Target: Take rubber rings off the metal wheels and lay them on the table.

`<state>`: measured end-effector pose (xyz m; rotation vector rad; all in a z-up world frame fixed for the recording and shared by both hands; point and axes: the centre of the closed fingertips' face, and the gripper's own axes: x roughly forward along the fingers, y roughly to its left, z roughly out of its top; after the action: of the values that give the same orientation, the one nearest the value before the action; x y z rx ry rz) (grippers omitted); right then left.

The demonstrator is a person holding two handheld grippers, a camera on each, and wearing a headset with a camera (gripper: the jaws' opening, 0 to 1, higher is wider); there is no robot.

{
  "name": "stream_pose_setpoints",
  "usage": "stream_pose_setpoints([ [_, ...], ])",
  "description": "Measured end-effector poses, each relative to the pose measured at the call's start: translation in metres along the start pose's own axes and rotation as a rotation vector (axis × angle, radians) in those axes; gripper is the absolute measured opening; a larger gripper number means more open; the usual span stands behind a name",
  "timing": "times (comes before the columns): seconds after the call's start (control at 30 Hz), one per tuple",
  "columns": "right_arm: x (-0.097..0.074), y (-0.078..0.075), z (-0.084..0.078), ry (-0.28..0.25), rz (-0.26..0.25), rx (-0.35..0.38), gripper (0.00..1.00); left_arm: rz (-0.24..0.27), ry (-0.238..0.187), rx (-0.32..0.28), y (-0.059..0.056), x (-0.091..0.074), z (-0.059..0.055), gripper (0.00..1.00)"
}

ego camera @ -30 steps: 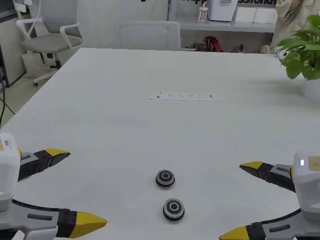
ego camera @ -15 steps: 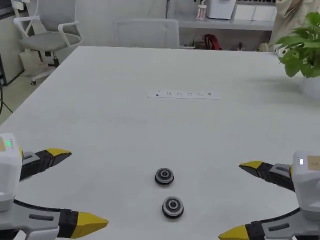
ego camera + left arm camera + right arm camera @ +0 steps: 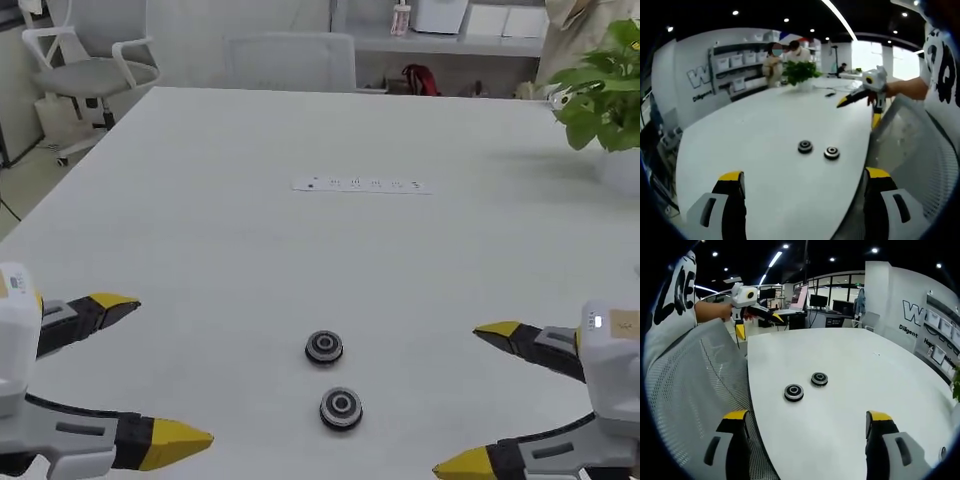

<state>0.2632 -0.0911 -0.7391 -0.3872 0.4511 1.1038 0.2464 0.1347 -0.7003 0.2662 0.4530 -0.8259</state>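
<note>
The left gripper (image 3: 172, 368) and right gripper (image 3: 457, 398) hold their fingers spread wide and empty over the table (image 3: 250, 230). Between them lie the nearer metal wheel (image 3: 341, 408) and the farther metal wheel (image 3: 324, 346), just apart, rubber rings (image 3: 325, 409) on. Well beyond the fingertips lies a power strip (image 3: 362, 184).

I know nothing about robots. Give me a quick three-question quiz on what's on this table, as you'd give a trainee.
1. The far wheel and the near wheel: touching or apart?
2. True or false: the left hand-held gripper is shut on a wheel.
3. What stands at the far right of the table? A) a plant B) a kettle C) a laptop

Key:
1. Apart, with bare table between them.
2. False. Its jaws are wide open and hold nothing.
3. A
</note>
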Motion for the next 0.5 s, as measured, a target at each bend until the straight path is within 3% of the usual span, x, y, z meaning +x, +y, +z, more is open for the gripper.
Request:
stream_pose_setpoints([
  [0.5, 0.0033, 0.0058, -0.0032, 0.005, 0.012, -0.002, 0.93, -0.028, 0.005, 0.013, -0.0073, 0.0088, -0.0011, 1.0],
])
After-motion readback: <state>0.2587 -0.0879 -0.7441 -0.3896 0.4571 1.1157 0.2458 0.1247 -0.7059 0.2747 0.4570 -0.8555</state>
